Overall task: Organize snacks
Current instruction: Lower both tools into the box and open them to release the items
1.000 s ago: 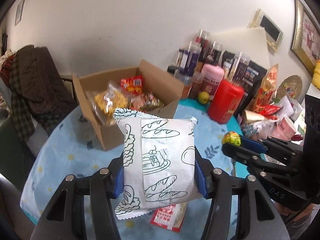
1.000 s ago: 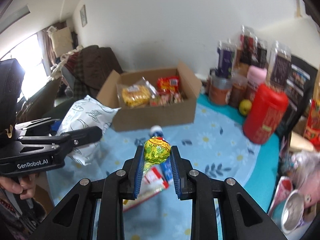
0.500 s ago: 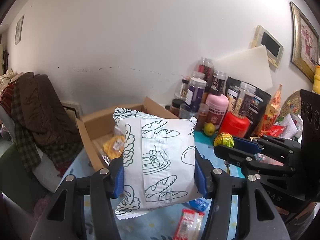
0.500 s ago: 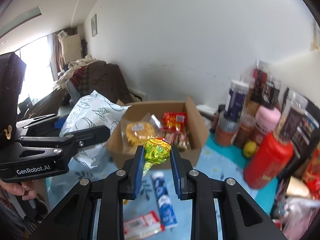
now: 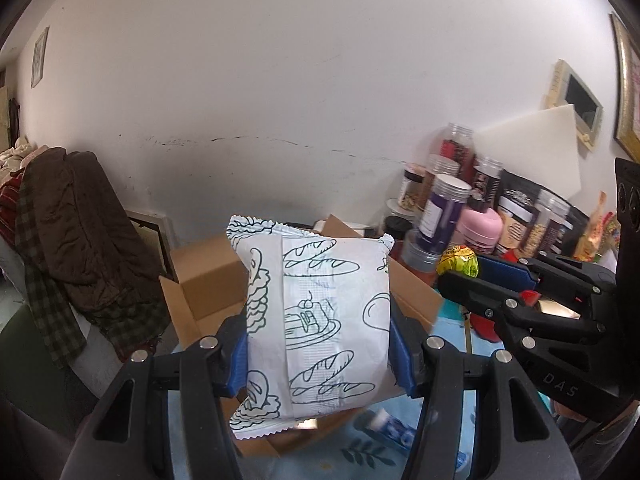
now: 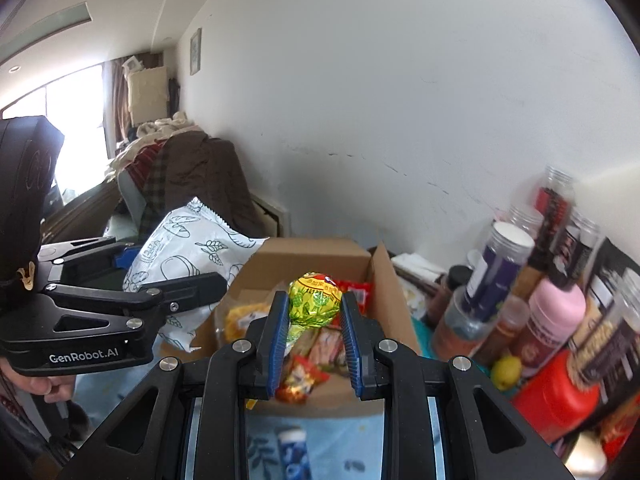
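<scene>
The white bread packet [image 5: 316, 320], printed with green line drawings of loaves, sits upright between the blue pads of the left claw [image 5: 318, 344], pinched at both side edges; its crimped top rises above the fingertips and its lower seam hangs below them. The left claw is closed on this packet and carries it in the air, in front of the open cardboard box [image 5: 208, 284], whose raised flaps show behind and to either side of the packet.

The lollipop [image 6: 315, 300], wrapped in yellow-green foil, is clamped between the blue pads of the right claw [image 6: 316, 320], its round head standing just above the fingertips and the twisted wrapper trailing down between them. The right claw is closed tight on it. Seen from the right wrist, the lollipop hangs over the near wall of the box [image 6: 320, 404], above snack bags already lying inside: a yellow one [image 6: 238, 320] and several red ones [image 6: 304, 376].

The two claws are side by side, the left one with the bread packet [image 6: 188, 248] at the box's left end. The box stands on a bench covered with a light blue flowered cloth [image 6: 336, 452]; a blue-and-white tube [image 6: 294, 456] lies on the cloth near the box's front wall. Along the bench's right edge crowd jars [image 6: 502, 264], a pink bottle [image 6: 554, 316], a red canister [image 6: 556, 396] and a small yellow-green fruit [image 6: 506, 372].
</scene>
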`<state>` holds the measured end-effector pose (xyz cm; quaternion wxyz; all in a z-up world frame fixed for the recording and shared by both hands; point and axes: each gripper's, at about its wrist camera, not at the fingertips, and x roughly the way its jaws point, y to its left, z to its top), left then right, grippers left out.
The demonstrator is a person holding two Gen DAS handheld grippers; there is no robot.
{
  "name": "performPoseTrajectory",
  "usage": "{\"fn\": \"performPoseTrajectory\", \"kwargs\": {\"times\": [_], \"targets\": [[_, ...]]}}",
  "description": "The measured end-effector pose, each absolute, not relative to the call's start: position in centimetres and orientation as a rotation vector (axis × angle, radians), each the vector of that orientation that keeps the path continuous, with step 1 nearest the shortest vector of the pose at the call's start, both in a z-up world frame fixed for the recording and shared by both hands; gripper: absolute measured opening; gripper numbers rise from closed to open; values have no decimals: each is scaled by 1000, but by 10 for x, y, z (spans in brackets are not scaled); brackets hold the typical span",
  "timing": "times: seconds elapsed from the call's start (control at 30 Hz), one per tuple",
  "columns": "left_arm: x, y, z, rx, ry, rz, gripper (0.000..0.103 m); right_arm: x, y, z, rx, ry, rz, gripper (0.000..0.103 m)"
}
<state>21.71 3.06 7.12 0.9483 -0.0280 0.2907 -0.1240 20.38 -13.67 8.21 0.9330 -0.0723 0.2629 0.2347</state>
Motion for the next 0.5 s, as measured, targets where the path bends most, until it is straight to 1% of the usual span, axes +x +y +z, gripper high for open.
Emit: {"fn": "performPoseTrajectory", "kwargs": {"times": [0.5], "targets": [[295,44,35,-45,727,-206,56,283,-108,40,-164,645,492,26]]}}
